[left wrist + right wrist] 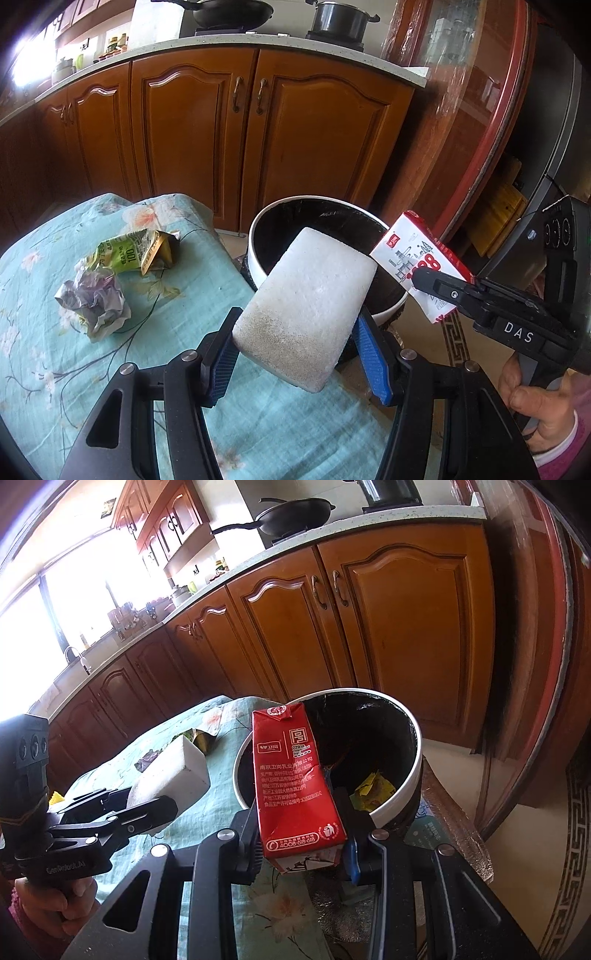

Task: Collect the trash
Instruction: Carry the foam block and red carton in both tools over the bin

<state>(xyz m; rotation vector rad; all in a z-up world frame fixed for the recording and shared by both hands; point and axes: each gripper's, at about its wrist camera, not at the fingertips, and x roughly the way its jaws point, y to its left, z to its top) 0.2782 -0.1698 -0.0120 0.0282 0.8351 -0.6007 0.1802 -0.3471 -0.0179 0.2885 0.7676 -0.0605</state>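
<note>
Kitchen scene: left tool (295, 347) clenches a white foam block (306, 310) at centre frame; right tool (303, 849) grips a red carton (295, 786), both before the black-lined bin (410, 782) beside the worktop (110, 350).

The left claw (295, 350) fills the lower middle of the left wrist view, its blue-padded fingers (221, 363) angled down and forward, clamped on a foam block (306, 310) that sticks up tilted between them. The right claw (303, 845) sits low in the right wrist view, likewise pointing downward, its pads pressed against both sides of a red carton (295, 786) standing nearly upright. Each claw shows in the other's view: the right one enters from the right edge, with a hand (535, 410) and pink sleeve wrapped round its grip at lower right; the left one enters from the left edge, with a hand (55, 897) on its handle at lower left.
</note>
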